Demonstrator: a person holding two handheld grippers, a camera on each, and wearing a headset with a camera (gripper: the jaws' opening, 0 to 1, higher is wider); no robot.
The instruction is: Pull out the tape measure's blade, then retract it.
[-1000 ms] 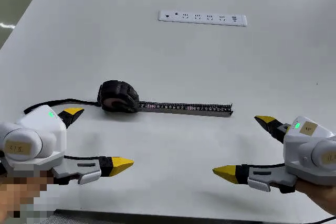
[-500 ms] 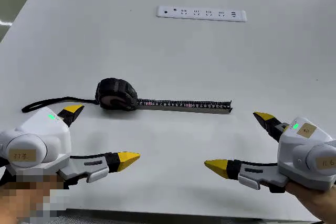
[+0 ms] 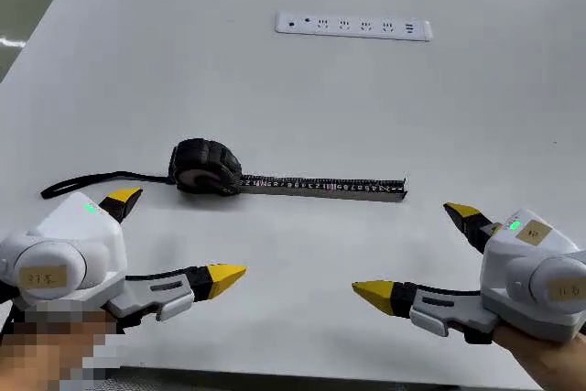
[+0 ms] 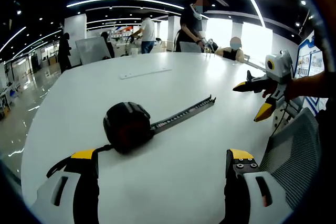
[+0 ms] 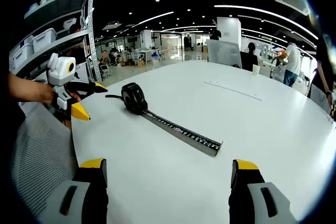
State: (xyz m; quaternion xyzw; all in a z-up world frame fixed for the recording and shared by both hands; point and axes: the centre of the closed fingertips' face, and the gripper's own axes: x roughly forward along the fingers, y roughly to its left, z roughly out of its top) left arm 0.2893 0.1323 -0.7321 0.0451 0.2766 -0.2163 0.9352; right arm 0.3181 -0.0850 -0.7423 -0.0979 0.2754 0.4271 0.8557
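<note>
A black tape measure (image 3: 208,168) lies on the white counter (image 3: 275,89), its blade (image 3: 320,187) extended flat to the right. The left hand-held gripper (image 3: 179,234) and right hand-held gripper (image 3: 414,250) hover near it, jaws wide apart, holding nothing. Retracting likely comes next: steady the tape measure, then release the blade.

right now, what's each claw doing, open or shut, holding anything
Left claw: open, holding nothing.
Right claw: open, holding nothing.

Tape measure (image 3: 206,168) lies, blade (image 3: 320,187) out, seemingly flat on table (image 3: 275,89).
</note>
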